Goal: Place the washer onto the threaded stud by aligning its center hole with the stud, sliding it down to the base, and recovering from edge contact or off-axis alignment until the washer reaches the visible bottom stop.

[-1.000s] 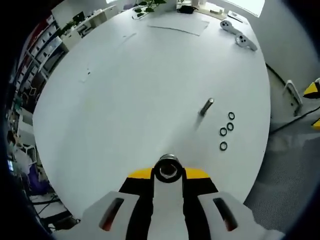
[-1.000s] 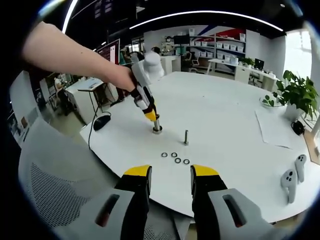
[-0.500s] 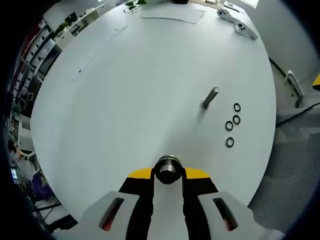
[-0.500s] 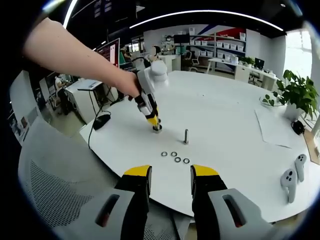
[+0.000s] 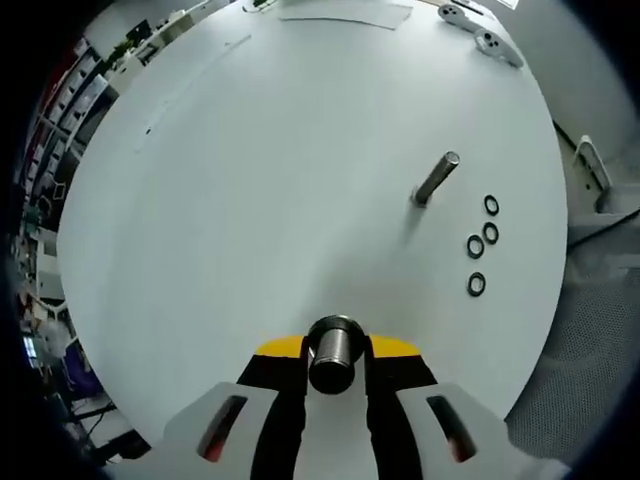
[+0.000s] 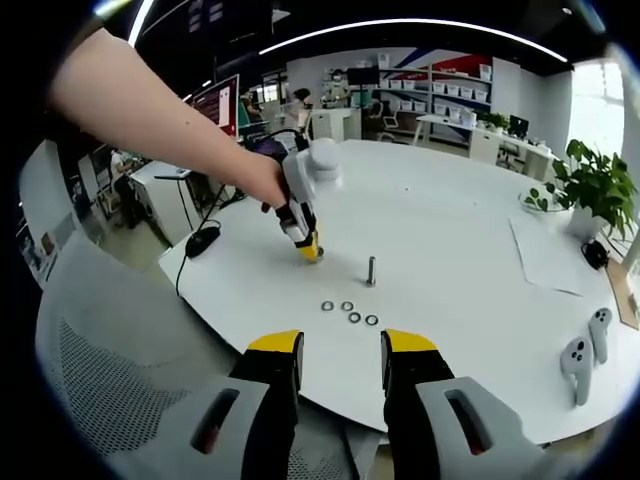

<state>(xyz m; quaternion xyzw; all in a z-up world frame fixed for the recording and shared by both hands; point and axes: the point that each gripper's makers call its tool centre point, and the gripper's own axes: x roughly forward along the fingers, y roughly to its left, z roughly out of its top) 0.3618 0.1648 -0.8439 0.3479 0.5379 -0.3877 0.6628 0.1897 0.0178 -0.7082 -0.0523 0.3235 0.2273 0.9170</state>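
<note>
The left gripper (image 6: 306, 246) is down at the white round bench (image 5: 250, 180), its yellow-tipped fingers (image 5: 283, 348) clamped on a thick metal cylinder (image 5: 333, 352), seemingly a sleeve or stud base, standing at the bench surface. The right gripper (image 6: 340, 365) hangs back over the near bench edge with its fingers apart and nothing between them. By my reading no washer has been picked up yet, so the task sits at its opening: the threaded stud (image 6: 371, 271) stands bare and upright, at about two o'clock from the left gripper in the left gripper view. Four washers (image 6: 349, 313) lie flat in a loose row just beside the stud, at six o'clock from it in the right gripper view, none touching it. The next move probably calls for the free right gripper to go down to one washer, pinch it by the rim, carry it above the stud tip and level it so the hole meets the thread squarely. Two white handheld controllers (image 6: 585, 358) lie at four o'clock, well apart.
</note>
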